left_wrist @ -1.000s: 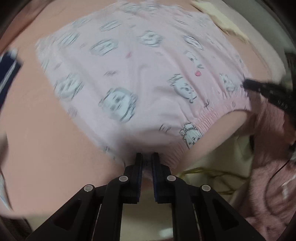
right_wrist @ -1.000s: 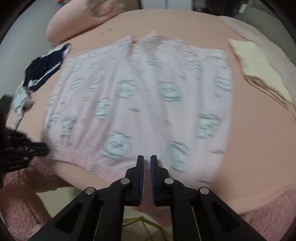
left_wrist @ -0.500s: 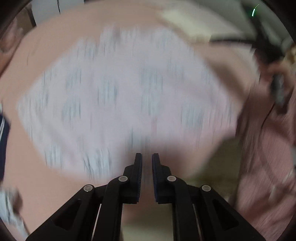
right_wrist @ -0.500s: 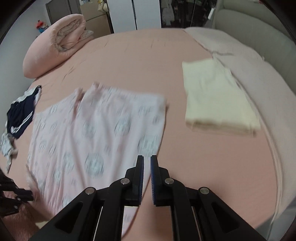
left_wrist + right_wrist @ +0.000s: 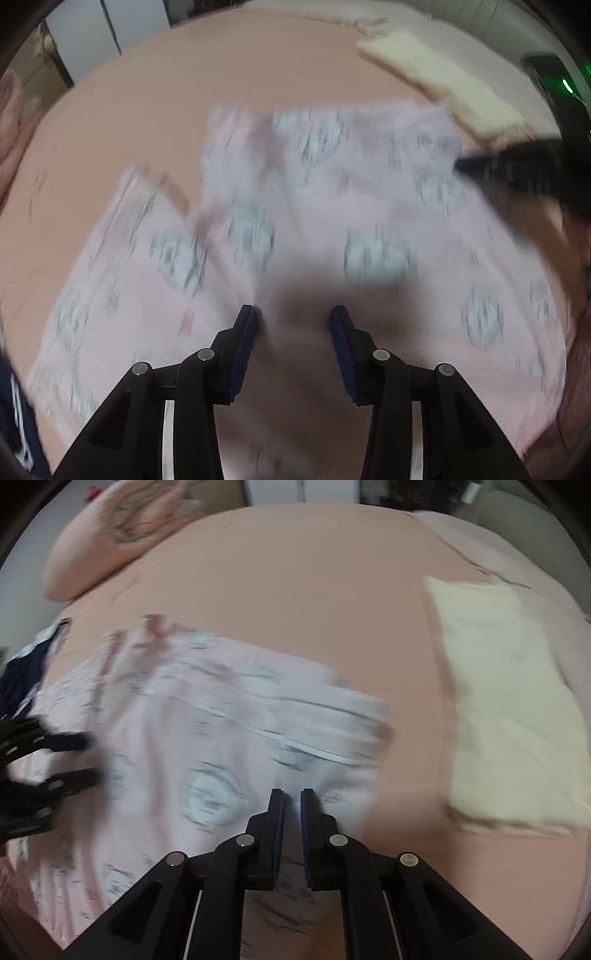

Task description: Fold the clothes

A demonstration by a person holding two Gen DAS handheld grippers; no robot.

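Note:
Pink printed shorts (image 5: pixel 332 206) lie on the pink bed, folded over on themselves; they also show in the right wrist view (image 5: pixel 207 746). My left gripper (image 5: pixel 295 325) is open just above the folded cloth, holding nothing. My right gripper (image 5: pixel 291 808) has its jaws nearly closed over the fold's near edge, with a strip of pink cloth between the pads. The right gripper shows blurred at the right of the left wrist view (image 5: pixel 517 170). The left gripper shows open at the left of the right wrist view (image 5: pixel 48 760).
A folded cream garment (image 5: pixel 506 709) lies to the right of the shorts; it also shows in the left wrist view (image 5: pixel 443 81). A dark navy garment (image 5: pixel 26 672) lies at the left. A rolled pink blanket (image 5: pixel 118 528) sits at the back left.
Both grippers carried the waistband forward over the shorts, folding them. My left gripper has opened and let the cloth go. The right gripper stays nearly closed.

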